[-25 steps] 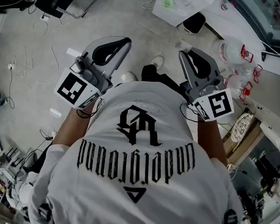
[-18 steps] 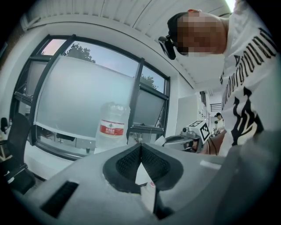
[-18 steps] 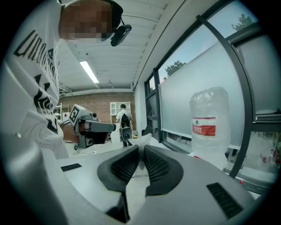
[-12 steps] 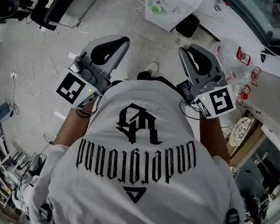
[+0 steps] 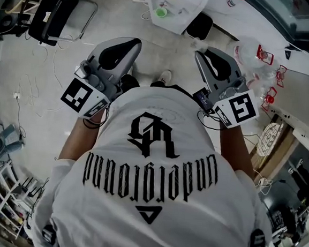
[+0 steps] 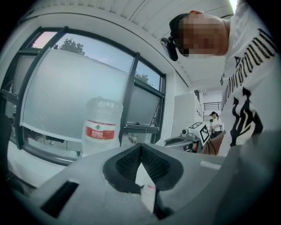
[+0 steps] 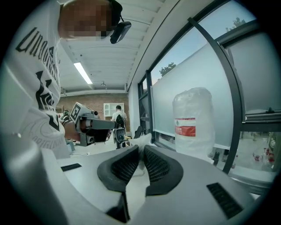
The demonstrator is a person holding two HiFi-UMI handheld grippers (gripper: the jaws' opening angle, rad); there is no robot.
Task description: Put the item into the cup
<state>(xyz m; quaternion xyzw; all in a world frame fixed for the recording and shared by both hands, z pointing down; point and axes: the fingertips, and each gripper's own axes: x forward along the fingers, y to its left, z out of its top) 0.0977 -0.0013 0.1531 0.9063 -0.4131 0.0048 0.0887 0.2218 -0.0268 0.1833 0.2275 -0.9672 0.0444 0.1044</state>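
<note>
Right now, in the head view, you hold the left gripper (image 5: 132, 43) and right gripper (image 5: 201, 54) up before your chest, well apart from the green cup (image 5: 161, 12) on the white desk (image 5: 180, 23); the item can't be made out. In the left gripper view the jaws meet on nothing, with a water bottle (image 6: 102, 126) beyond. In the right gripper view the jaws are all but together, also empty.

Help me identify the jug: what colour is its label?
The label on the jug is red; it shows best in the left gripper view.
</note>
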